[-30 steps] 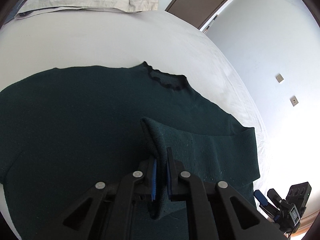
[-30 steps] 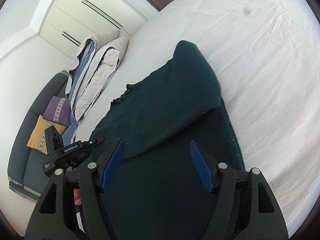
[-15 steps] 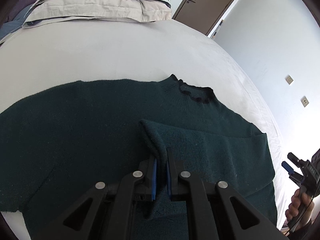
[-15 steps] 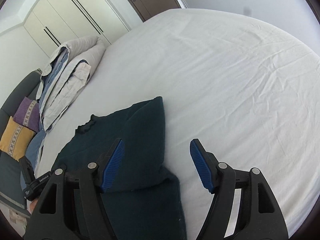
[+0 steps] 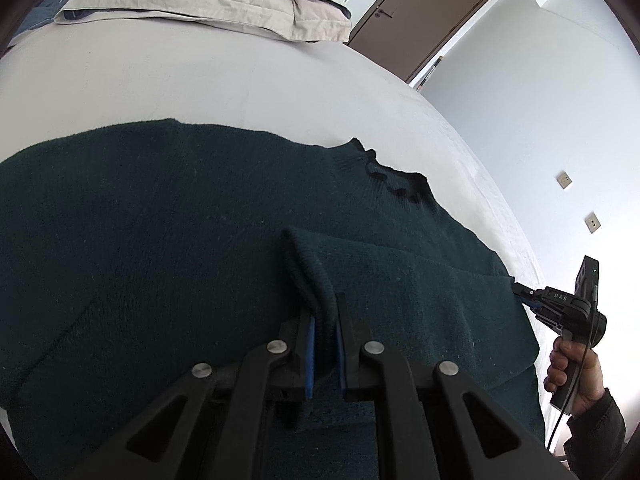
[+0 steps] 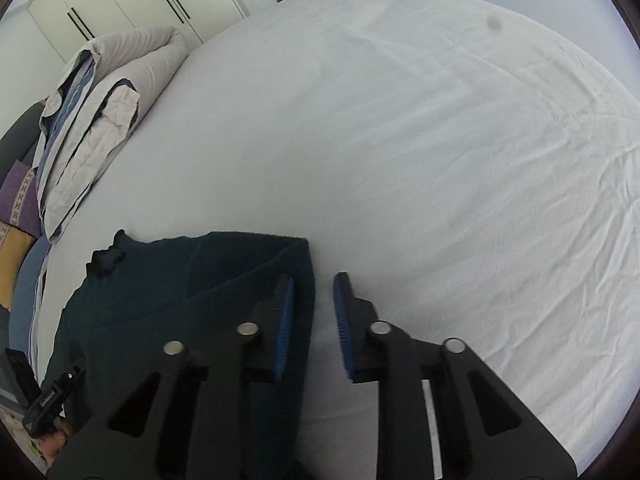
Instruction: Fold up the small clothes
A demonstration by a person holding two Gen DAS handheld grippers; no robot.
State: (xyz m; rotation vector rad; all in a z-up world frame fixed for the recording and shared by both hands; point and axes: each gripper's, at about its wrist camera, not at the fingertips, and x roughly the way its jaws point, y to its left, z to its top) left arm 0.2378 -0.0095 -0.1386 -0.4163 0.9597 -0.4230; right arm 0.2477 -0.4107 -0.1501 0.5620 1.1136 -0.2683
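Note:
A dark green knit sweater [image 5: 168,216] lies flat on the white bed [image 5: 200,80], its frilled collar [image 5: 394,180] toward the far side. One sleeve [image 5: 400,280] is folded across the body. My left gripper [image 5: 325,316] is shut on the sleeve's cuff end [image 5: 308,264], low over the sweater. My right gripper [image 6: 314,292] is partly open and empty, straddling the sweater's folded right edge [image 6: 308,272]. It also shows in the left wrist view [image 5: 524,296] at the sweater's right edge, held by a hand. The sweater shows in the right wrist view [image 6: 168,280].
Folded beige and blue bedding [image 5: 208,4] lies at the head of the bed, also in the right wrist view [image 6: 92,120]. A brown door [image 5: 420,20] and white wall lie beyond. Cushions [image 6: 16,216] sit on a sofa at left. Wrinkled bare sheet [image 6: 460,180] stretches right.
My right gripper has narrowed its jaws and come down at the sweater's folded right edge. My left gripper stays shut on the sleeve cuff, moved slightly.

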